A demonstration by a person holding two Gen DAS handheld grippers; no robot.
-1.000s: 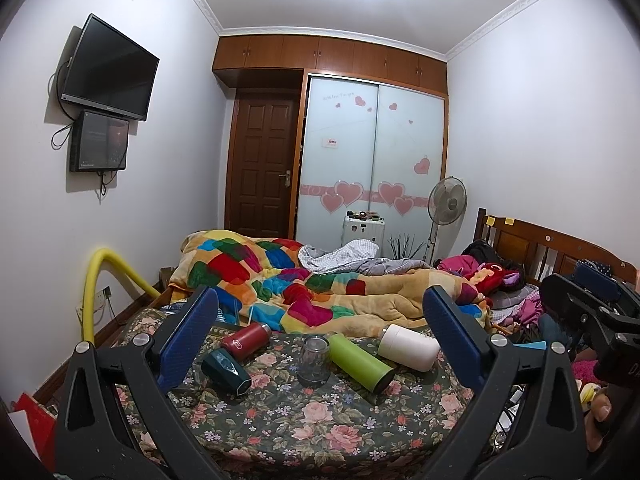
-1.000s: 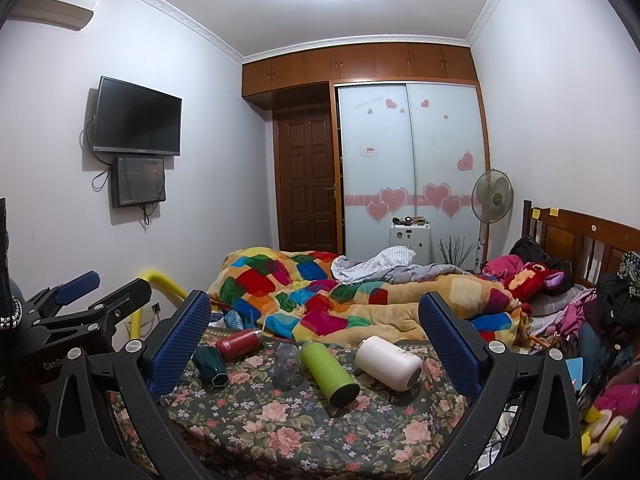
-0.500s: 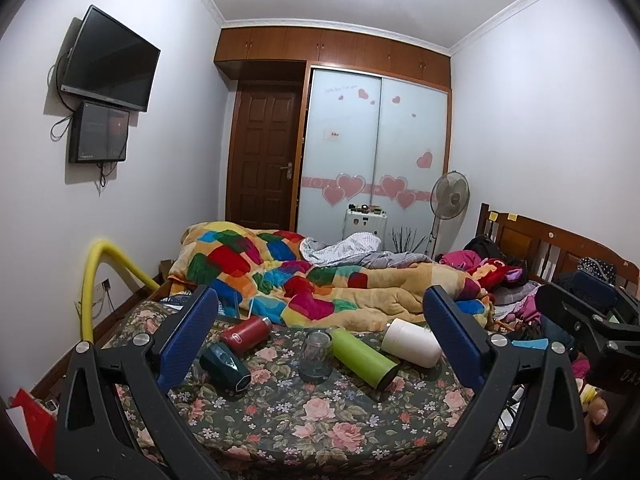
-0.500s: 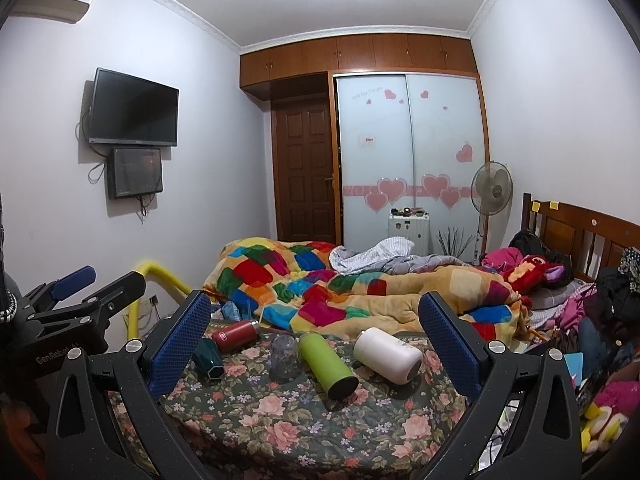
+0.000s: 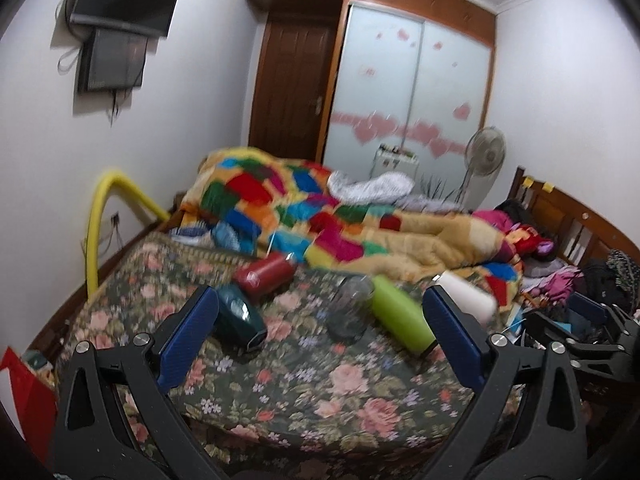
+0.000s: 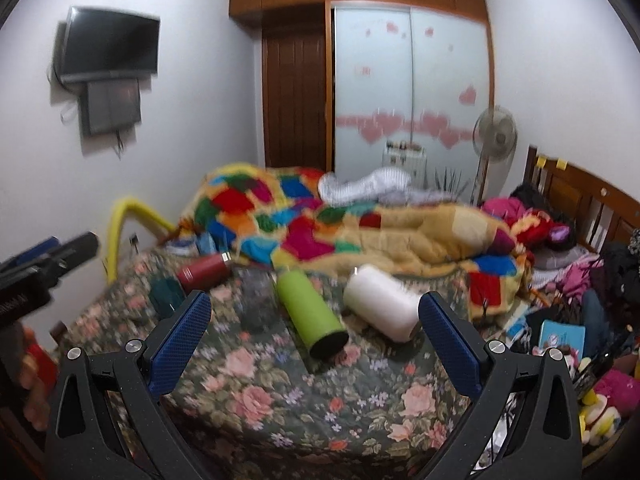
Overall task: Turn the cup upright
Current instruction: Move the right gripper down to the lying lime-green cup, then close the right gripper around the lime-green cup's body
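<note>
Approach step: both the left gripper (image 5: 320,340) and the right gripper (image 6: 316,334) hang wide and empty short of the bottles lying on the flowered bedspread (image 6: 280,392); next, probably close around the green bottle (image 6: 310,314)

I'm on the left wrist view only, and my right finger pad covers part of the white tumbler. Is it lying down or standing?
Observer: Lying down. The right wrist view shows the whole white tumbler on its side on the floral bedspread.
Operator: What about the green one's near end?
Observer: The green tumbler also lies on its side, and its dark near end faces the camera.
Operator: Is the right gripper holding anything?
Observer: No. The right gripper is open, with nothing between its fingers.
</note>
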